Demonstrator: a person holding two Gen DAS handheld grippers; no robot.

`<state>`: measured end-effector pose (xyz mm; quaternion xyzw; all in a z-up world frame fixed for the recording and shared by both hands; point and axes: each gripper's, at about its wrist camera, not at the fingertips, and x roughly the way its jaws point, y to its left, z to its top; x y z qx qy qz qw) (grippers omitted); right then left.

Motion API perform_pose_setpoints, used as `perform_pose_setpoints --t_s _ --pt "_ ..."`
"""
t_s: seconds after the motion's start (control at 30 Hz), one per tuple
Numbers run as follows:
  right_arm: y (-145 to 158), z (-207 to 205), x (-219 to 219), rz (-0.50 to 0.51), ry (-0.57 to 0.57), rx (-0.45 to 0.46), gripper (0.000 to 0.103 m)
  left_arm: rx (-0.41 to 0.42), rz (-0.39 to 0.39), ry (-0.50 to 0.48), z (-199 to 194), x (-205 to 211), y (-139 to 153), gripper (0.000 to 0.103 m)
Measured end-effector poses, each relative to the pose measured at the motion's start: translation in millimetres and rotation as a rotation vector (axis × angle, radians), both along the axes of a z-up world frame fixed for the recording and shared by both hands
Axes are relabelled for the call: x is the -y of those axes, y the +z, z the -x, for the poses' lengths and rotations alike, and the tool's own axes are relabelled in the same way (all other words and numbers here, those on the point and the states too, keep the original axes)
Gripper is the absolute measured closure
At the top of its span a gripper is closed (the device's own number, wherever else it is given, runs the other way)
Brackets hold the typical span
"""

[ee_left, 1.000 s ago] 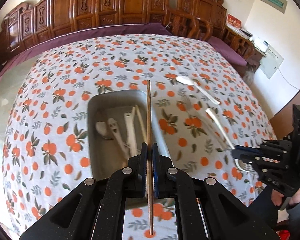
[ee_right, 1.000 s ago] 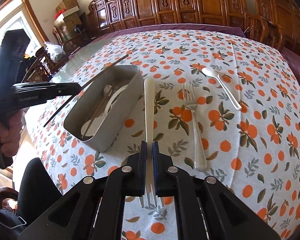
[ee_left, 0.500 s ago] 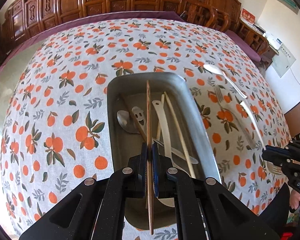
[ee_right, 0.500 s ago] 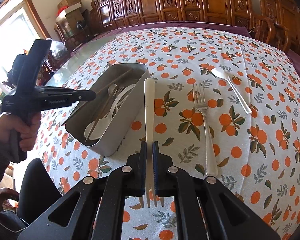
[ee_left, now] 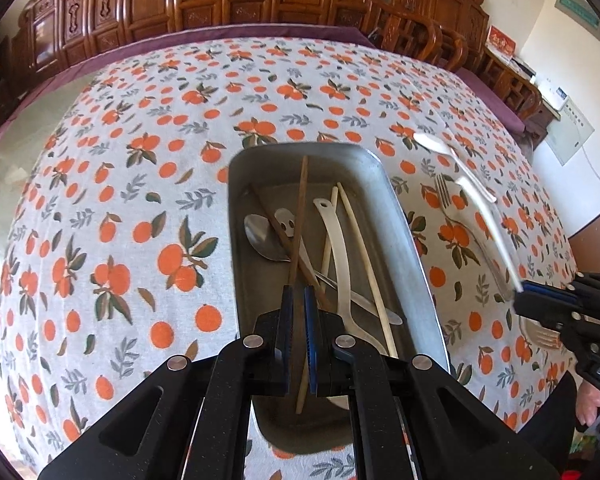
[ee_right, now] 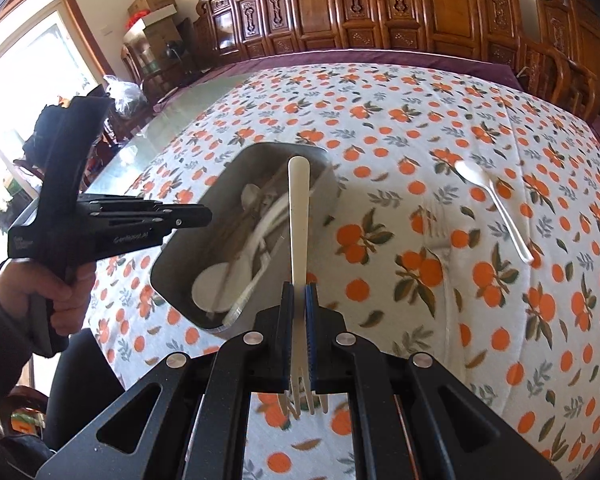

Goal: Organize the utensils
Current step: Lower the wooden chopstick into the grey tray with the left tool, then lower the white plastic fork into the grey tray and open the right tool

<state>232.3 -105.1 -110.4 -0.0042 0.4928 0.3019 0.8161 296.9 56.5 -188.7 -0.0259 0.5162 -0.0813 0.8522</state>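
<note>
Steel tray (ee_left: 404,248), oblong, rounded corners, on the orange-print tablecloth (ee_left: 112,200); open cloth lies all round it, widest toward the far edge, where a purple border meets carved wooden chairs (ee_left: 228,4). Contents: metal spoon (ee_left: 260,236), dark chopstick (ee_left: 276,232), white ladle-type spoon (ee_left: 336,256), pale chopsticks (ee_left: 364,256), a slotted utensil partly hidden. Left gripper (ee_left: 296,308): jaws closed on a brown chopstick (ee_left: 302,208), which is angled down into the tray, far tip near the tray's far wall. Right gripper (ee_right: 298,308): jaws closed on a white plastic fork (ee_right: 299,216), tines toward the camera, handle end over the tray's right rim. Loose on the cloth right of the tray: metal fork (ee_right: 440,248), white plastic spoon (ee_right: 496,204), apart from each other.
</note>
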Motion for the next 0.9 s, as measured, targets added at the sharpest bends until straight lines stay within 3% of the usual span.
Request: perform_pose_setpoints --t_s 0.5,0.9 --pt "0.1 -35.7 -54.7 -0.075 0.001 -0.041 0.096 0.095 -0.003 0.038 23.3 -25.9 42.1 0.099" --pt "-28.1 -54.5 -89.7 -0.082 -0.021 -0.116 0.096 0.103 -0.006 0.067 27.8 -43.2 44.9 0.099"
